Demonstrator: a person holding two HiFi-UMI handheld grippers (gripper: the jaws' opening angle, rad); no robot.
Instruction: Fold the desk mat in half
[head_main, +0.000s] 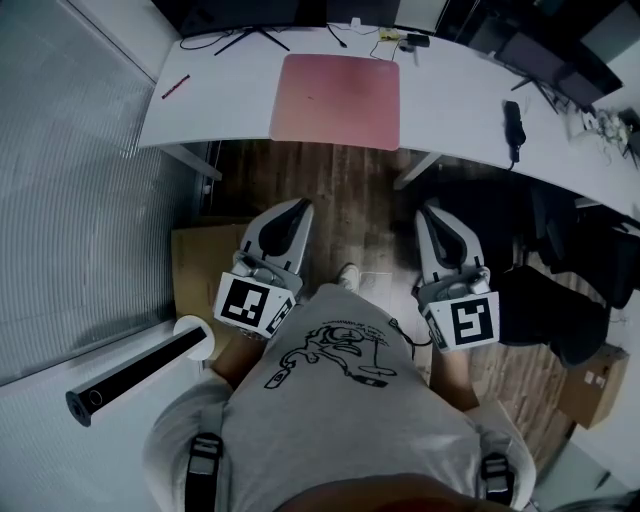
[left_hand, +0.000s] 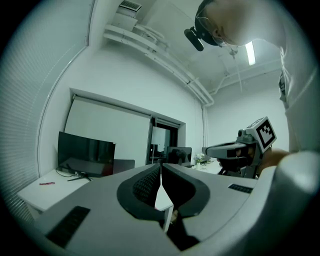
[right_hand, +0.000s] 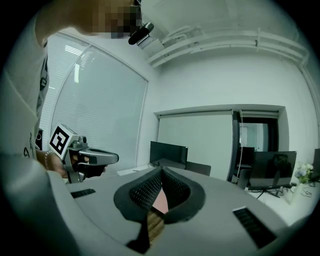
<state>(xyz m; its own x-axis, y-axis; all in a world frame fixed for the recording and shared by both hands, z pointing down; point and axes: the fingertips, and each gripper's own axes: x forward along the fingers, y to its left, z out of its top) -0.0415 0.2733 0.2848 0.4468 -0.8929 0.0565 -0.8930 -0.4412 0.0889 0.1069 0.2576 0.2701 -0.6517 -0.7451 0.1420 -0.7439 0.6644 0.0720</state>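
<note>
Two grippers are out in front, side by side, both aimed at the desk. The left gripper (head_main: 300, 206) has its jaws pressed together, tip against tip, with nothing held. Its own view shows only a sliver of white desk edge below the closed tips. It's the same story on the right gripper (head_main: 430, 208): the pads meet at the tips and it's empty, with a slice of pink showing through the gap lower down.

That pink is the desk mat (head_main: 336, 100). It lies flat and unfolded on the white desk (head_main: 460, 95), ahead of both grippers and well apart from them, roughly centred between the two. The mat's near edge sits right at the desk's front edge. Bare wooden floor (head_main: 350, 200) lies between the jaws and the mat.

A red pen (head_main: 176, 86) rests on the desk beyond the left gripper and out to its left. Ahead of the right gripper and off to its right lies a black device (head_main: 513, 125). Past the mat's far edge stands a monitor stand (head_main: 258, 38).
</note>
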